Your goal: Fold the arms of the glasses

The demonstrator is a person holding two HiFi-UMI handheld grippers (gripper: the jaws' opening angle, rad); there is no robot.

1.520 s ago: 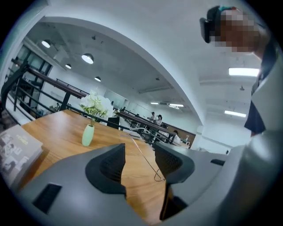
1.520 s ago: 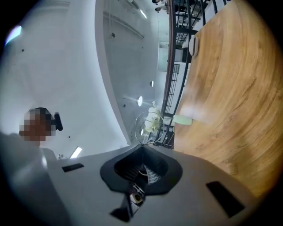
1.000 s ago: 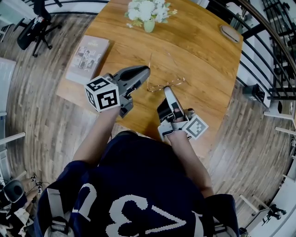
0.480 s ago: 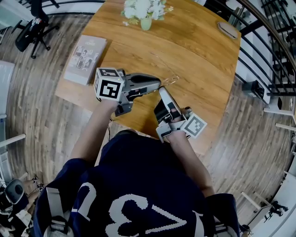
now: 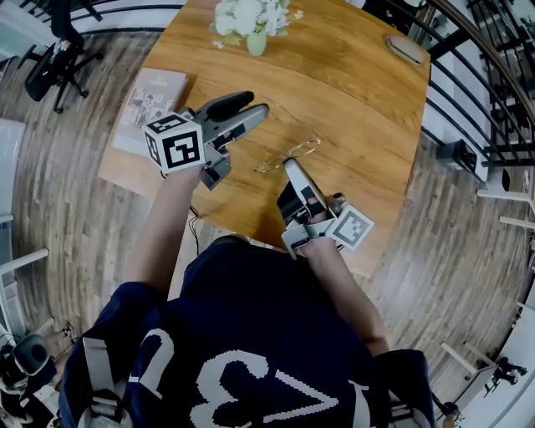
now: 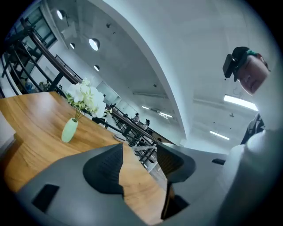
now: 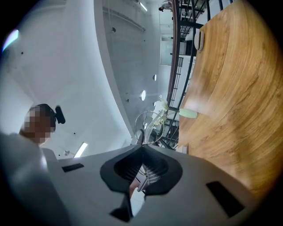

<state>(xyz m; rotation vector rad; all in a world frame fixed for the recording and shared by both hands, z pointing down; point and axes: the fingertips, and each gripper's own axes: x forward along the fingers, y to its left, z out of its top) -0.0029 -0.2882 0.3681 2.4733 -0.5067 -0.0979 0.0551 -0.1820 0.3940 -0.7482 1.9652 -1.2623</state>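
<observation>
1. One pair of glasses (image 5: pixel 306 149) pinched in the closed right gripper (image 5: pixel 289 164), mid-table, long axis slanting lower left to upper right in the head view.
2. Left gripper (image 5: pixel 257 104) alongside, opening wide, empty.
3. Wooden table (image 5: pixel 359 100); plank floor (image 5: pixel 75 209); flower vase (image 5: pixel 256 42), book (image 5: pixel 150 100), railing (image 5: pixel 493 75).

The table (image 5: pixel 351 100) is warm honey-brown wood with darker flowing grain. On the table, the vase (image 5: pixel 256 43) is pale mint green under white flowers (image 5: pixel 247 15). The book (image 5: pixel 149 109) has a pale beige-grey illustrated cover, and the glasses (image 5: pixel 288 155) are thin gold wire. The right gripper (image 5: pixel 289 164) is light grey with black ribbed pads (image 7: pixel 126 170), and its cube (image 5: pixel 354 227) is white with black square markers. Around the table, the floor (image 5: pixel 75 192) shows grey-brown planks.
</observation>
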